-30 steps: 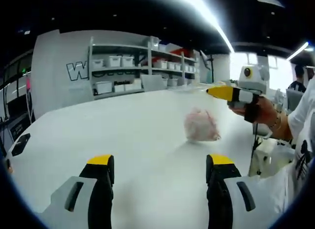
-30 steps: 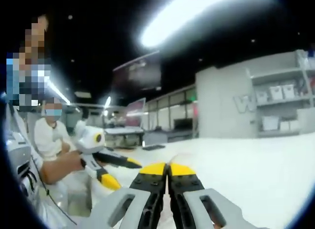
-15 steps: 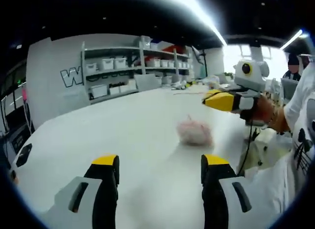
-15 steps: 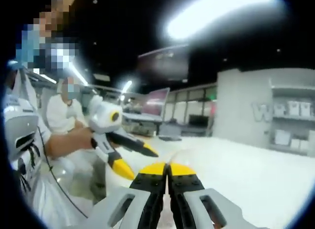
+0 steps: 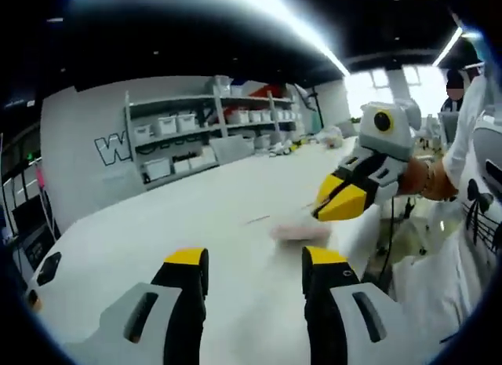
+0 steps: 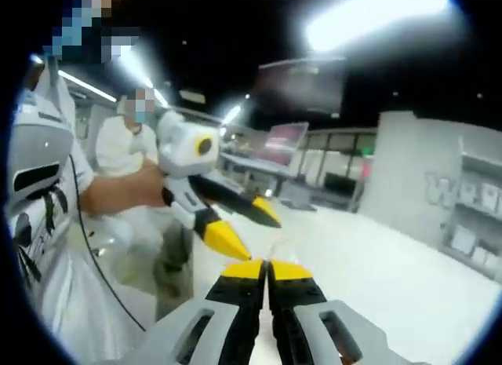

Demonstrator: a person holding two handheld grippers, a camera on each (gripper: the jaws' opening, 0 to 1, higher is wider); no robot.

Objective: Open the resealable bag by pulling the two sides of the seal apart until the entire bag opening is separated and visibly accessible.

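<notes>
**Both claws closing in over the bag, seal not yet pulled apart**

I am working in a big, brightly lit room with a grey wall, and shelving (image 5: 212, 133) loaded with white bins is running along it behind a long white table (image 5: 157, 224). In the right gripper view another person (image 6: 133, 145) in a white top is sitting well behind my hands.

I am holding both claws just above the table so they can meet at the bag from two sides. My left claw (image 5: 255, 267) is standing with its jaws apart, a clear gap between the yellow tips, and nothing is sitting in that gap; I judge I am keeping it wide so it can take one lip of the seal. My right claw (image 6: 268, 268) is showing its jaws pressed together, tip against tip. A thin clear strand seems to be rising from between them, but it is too faint to tell whether I am pinching the bag's edge.

The bag (image 5: 300, 231), pinkish and blurred, is lying flat on the table just beyond my left claw, with the right claw's tip hanging directly over its far side. The seal itself is too smeared to read, so I am judging the mouth as not yet opened.
</notes>
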